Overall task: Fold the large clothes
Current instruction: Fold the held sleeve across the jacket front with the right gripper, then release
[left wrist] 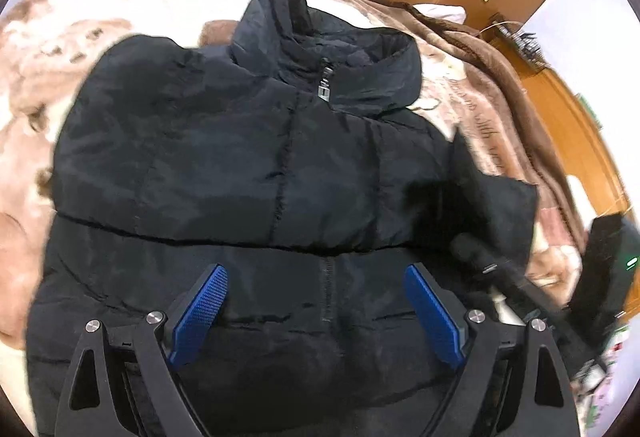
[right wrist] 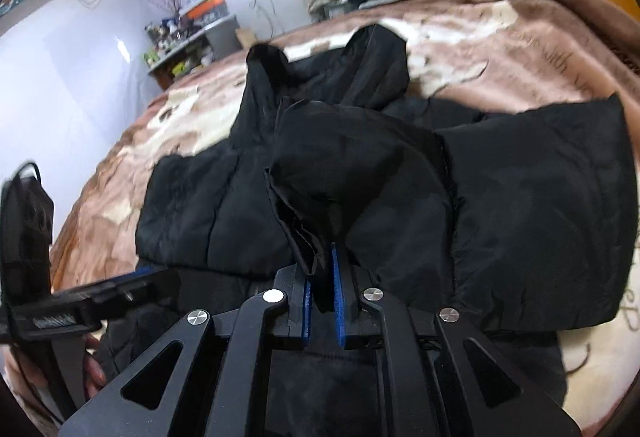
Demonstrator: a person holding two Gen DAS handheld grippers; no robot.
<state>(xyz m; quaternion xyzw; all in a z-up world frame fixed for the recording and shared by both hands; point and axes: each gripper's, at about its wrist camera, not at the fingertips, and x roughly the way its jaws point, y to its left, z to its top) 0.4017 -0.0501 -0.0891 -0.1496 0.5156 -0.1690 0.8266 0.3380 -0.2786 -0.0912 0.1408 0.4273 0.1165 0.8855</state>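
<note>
One tool (right wrist: 320,277) pinches the jacket (left wrist: 248,165) sleeve; the left tool (left wrist: 316,301) gapes wide.

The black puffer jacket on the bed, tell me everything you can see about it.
The black puffer jacket is quilted, with a slightly shiny shell that looks like nylon. It lies front up on the brown patterned blanket, zipped, with a metal zipper pull below the raised collar. The right hand-held gripper is shut on a sleeve cuff, holding it over the body. The left hand-held gripper hangs open over the hem.
</note>
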